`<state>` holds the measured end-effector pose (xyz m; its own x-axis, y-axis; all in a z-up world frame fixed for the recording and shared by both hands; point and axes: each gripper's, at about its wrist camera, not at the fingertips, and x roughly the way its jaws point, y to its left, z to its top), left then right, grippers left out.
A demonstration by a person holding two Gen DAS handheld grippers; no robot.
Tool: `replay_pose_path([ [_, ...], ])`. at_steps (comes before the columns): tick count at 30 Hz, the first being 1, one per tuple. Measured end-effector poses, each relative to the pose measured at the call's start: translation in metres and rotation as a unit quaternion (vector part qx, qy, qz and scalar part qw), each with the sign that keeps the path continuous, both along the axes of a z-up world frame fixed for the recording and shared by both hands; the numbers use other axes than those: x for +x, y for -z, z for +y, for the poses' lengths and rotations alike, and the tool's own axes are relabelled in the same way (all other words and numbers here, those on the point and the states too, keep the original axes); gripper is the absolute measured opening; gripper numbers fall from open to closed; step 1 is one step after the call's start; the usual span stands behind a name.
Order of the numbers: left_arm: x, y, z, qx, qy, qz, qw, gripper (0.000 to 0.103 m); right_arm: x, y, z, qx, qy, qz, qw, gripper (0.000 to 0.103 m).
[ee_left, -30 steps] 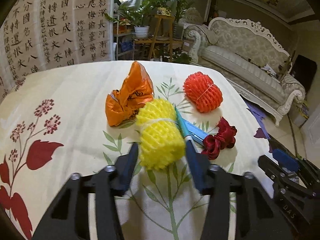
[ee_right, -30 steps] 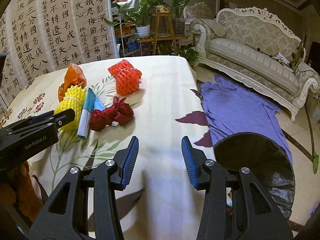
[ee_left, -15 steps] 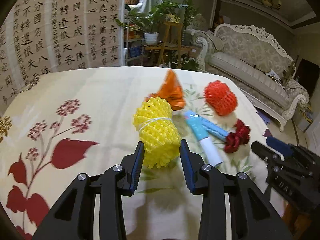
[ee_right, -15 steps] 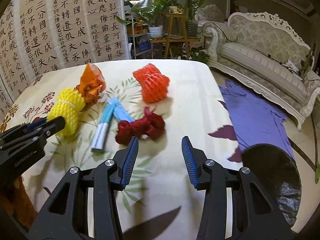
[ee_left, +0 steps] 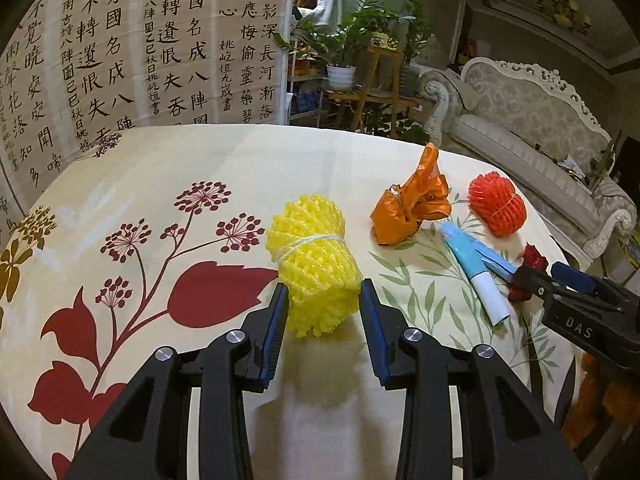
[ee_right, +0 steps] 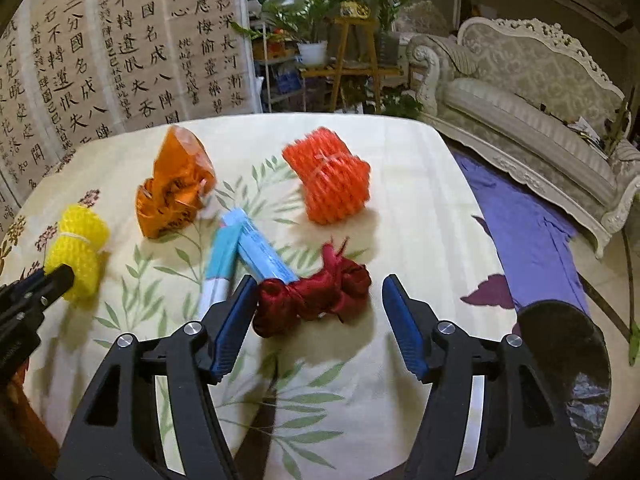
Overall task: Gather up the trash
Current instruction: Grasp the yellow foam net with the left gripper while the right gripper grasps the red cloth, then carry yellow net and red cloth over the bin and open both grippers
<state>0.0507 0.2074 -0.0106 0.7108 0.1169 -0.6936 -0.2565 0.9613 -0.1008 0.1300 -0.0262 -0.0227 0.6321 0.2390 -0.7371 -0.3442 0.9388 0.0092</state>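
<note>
Nearer now, string-tied yellow foam net [ee_left: 314,262] clenched by left hand-held gripper [ee_left: 323,322].

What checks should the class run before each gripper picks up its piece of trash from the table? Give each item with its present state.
1. Left gripper lined up on the yellow foam net: ok, the net's near end sits between the fingers.
2. Left pads pressing on the net: cannot tell, they look just beside it.
3. Right gripper lined up on the dark red ribbon: ok, the ribbon lies between the fingers.
4. Right jaws wide enough: ok, they are opening and clear the ribbon on both sides.
5. Blue tube clear of the right gripper: not ok, its end lies next to the left finger.
6. Black bin bag within reach: cannot tell.
</note>
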Motion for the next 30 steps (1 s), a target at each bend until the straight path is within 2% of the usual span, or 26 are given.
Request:
replay_pose_path([
  [1, 0.0, 0.0, 0.0, 0.0, 0.001, 0.0, 1.0, 0.037, -0.001, 0.0, -0.002, -0.001, 0.001, 0.001, 1.0, 0.059],
  [2, 0.0, 0.001, 0.0, -0.001, 0.003, 0.0, 1.0, 0.037, -0.002, 0.001, -0.003, -0.002, 0.0, 0.004, 1.0, 0.047],
  [6, -0.001, 0.003, -0.003, -0.007, 0.008, -0.001, 0.9999, 0.037, -0.007, 0.004, -0.007, -0.002, -0.008, 0.014, 1.0, 0.033],
  [7, -0.001, 0.002, -0.004, -0.008, 0.009, -0.001, 0.9999, 0.037, -0.009, 0.004, -0.007, -0.003, -0.008, 0.014, 1.0, 0.029],
  [9, -0.003, 0.002, -0.006, -0.008, 0.012, -0.003, 0.9999, 0.037, -0.012, 0.003, -0.009, -0.003, -0.01, 0.015, 1.0, 0.012],
  [10, -0.004, 0.001, -0.008, -0.008, 0.014, -0.004, 0.9999, 0.037, -0.014, 0.003, -0.01, -0.005, -0.011, 0.014, 1.0, 0.01],
  [22, -0.017, -0.002, -0.038, -0.008, 0.037, -0.01, 0.9992, 0.036, -0.035, -0.008, -0.03, 0.008, -0.001, -0.004, 1.0, 0.009],
  [30, -0.03, -0.005, -0.07, -0.009, 0.071, -0.017, 0.9973, 0.036, -0.056, -0.016, -0.058, 0.009, 0.014, -0.017, 1.0, 0.009],
])
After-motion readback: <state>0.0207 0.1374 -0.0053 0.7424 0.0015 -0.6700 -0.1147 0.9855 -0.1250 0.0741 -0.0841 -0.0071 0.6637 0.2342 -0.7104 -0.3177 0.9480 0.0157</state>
